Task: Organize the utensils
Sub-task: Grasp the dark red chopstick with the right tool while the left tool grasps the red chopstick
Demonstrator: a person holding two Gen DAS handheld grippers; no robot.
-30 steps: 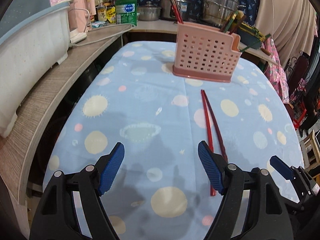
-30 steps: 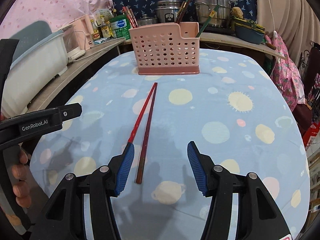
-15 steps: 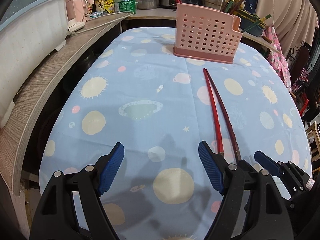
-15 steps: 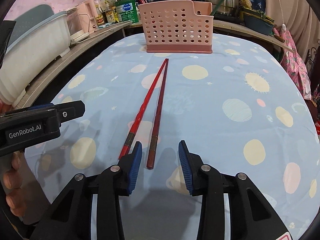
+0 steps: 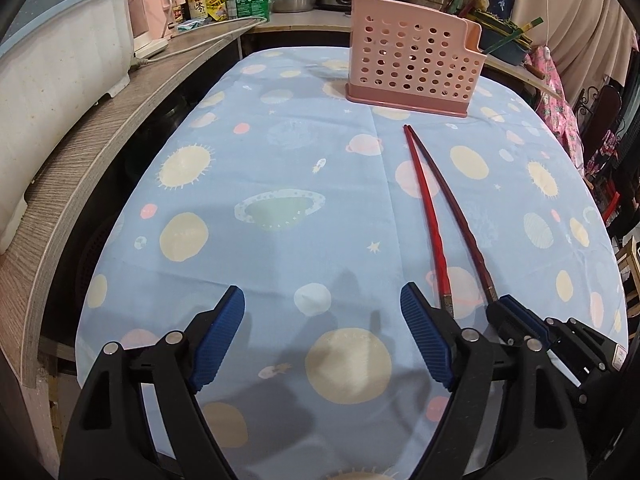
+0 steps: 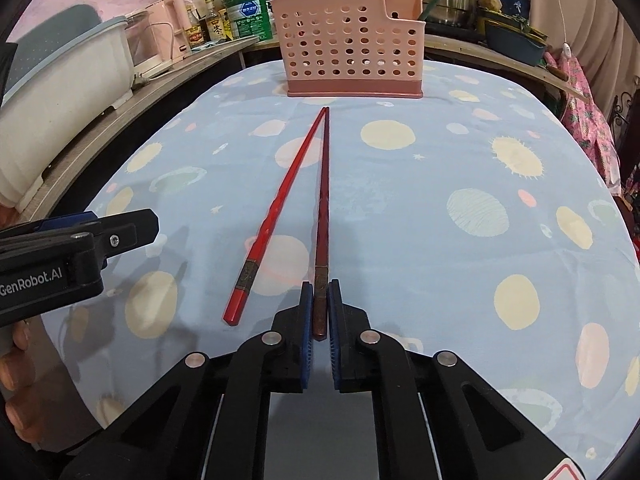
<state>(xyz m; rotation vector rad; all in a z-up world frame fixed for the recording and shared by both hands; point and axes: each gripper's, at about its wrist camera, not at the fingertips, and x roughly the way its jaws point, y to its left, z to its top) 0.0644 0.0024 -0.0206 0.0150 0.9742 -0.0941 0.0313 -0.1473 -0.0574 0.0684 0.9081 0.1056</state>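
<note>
Right wrist view: the right gripper [image 6: 319, 300] has its jaws drawn in tight on the near end of the dark chopstick [image 6: 322, 216], the blue pads pressing on both sides of the butt just below its metal band. The stick lies flat on the blue tablecloth [image 6: 440, 240], its tip pointing toward the pink perforated holder [image 6: 352, 52] at the far end of the table. The bright red chopstick [image 6: 280, 216] lies just beside it on the left, tips nearly meeting near the holder's base, butt ends spread apart; nothing holds it. Left wrist view: the left gripper [image 5: 322, 332] stands with its jaws wide and slowly widening, nothing between them, over bare cloth to the left of the pair. From what shows through the holes, the holder appears empty; other chopsticks stand in containers on the counter behind, apart from this work. Assessment: the task is at an early stage. One chopstick is gripped but not lifted; neither has reached the holder. Remaining, in my judgement: lift the dark stick, carry it to the holder, drop it in upright, then repeat with the red one.
</note>
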